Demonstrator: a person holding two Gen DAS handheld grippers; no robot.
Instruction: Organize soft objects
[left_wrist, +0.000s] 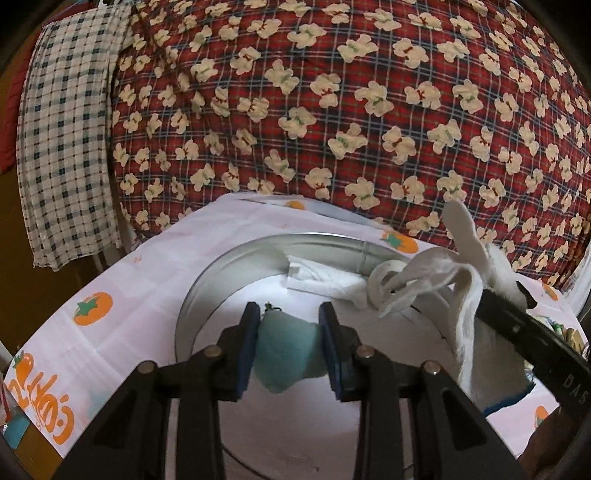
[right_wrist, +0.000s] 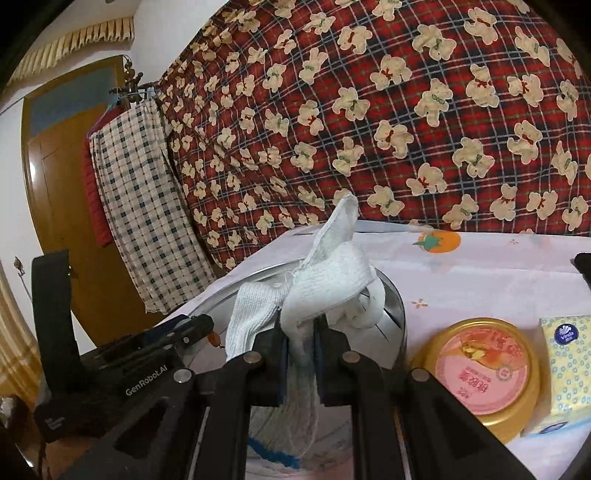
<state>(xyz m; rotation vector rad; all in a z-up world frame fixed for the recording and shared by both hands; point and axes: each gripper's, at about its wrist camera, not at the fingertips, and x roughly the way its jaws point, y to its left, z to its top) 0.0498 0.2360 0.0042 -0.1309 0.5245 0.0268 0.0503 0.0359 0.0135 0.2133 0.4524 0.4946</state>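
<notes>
Far to the left, a checked cloth (left_wrist: 70, 147) is hanging down beside a big red blanket with little bears (left_wrist: 332, 110) on it. The blanket is filling the whole back of both views.

Below them, a white tablecloth with orange fruit pictures (left_wrist: 122, 291) is covering the tabletop. A round metal tin (left_wrist: 207, 280) is sitting on it, open at the top.

The left hand-held gripper (left_wrist: 289, 345) is hanging right over the tin. Its two blue pads (left_wrist: 245, 354) are squeezing a soft teal thing (left_wrist: 286, 354) between them. The teal thing is sitting above the pale bottom of the tin. A tiny dark loop is sticking up from its top.

A folded white cloth (left_wrist: 325, 278) is lying inside the tin, against the far wall.

To the right, the right hand-held gripper (right_wrist: 301, 354) is pinching a white knitted glove (right_wrist: 325, 284). Its jaws are pressed close together on the glove, with just the fabric between them. The glove's fingers are pointing up and flopping over the right rim of the tin. The blue edge of its cuff is hanging down below the jaws.

Farther right on the tabletop, a gold can with a pink lid (right_wrist: 484, 365) is standing just beside the tin. A yellow tissue pack (right_wrist: 569, 369) is lying next to the can, at the right edge of the view.
</notes>
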